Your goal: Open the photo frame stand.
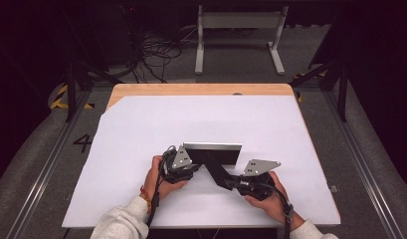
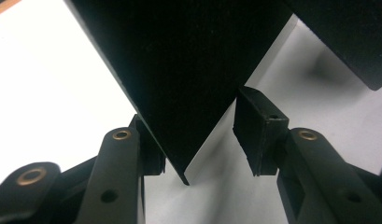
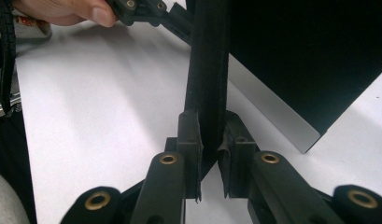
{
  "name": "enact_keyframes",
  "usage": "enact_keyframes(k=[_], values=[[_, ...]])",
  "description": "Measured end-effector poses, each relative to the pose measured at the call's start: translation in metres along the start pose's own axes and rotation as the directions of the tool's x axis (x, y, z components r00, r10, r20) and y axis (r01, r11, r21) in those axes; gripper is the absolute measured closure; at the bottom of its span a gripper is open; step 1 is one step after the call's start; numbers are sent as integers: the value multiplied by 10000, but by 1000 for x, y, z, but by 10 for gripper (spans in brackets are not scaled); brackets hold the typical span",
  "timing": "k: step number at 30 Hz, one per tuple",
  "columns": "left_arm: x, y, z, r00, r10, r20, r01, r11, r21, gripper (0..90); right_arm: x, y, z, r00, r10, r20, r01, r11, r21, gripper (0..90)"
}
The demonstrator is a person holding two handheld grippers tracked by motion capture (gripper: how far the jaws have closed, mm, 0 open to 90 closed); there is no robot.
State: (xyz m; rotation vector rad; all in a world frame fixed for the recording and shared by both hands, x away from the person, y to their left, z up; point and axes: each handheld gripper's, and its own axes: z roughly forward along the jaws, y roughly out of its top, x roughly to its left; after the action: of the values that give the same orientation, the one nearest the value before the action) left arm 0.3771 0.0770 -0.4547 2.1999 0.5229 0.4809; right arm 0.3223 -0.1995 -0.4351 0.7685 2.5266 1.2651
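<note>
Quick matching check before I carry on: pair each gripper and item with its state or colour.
1. left gripper
2. right gripper
3. panel
4. sheet

A. clamped on the black strut
B. white, covering most of the wooden table
C. jaws apart around a corner of the panel
D. black with a silver edge

Pairs: 1-C, 2-A, 3-D, 4-B

A white sheet (image 1: 141, 149) covers the wooden table (image 1: 201, 89); cables (image 1: 156, 55) and a metal stand (image 1: 238, 30) lie beyond it.
</note>
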Motion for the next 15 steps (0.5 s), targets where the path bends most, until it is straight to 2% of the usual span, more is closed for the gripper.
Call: enact_keyframes(k=[9, 15], values=[[5, -3, 0, 9998, -133, 158, 133, 9999, -5, 574, 0, -1, 0, 9999, -52, 122, 52, 10000, 35, 815], [13, -5, -12, 9971, -406, 648, 439, 9978, -503, 560, 1, -1, 0, 9998, -128, 157, 126, 9999, 93, 831]])
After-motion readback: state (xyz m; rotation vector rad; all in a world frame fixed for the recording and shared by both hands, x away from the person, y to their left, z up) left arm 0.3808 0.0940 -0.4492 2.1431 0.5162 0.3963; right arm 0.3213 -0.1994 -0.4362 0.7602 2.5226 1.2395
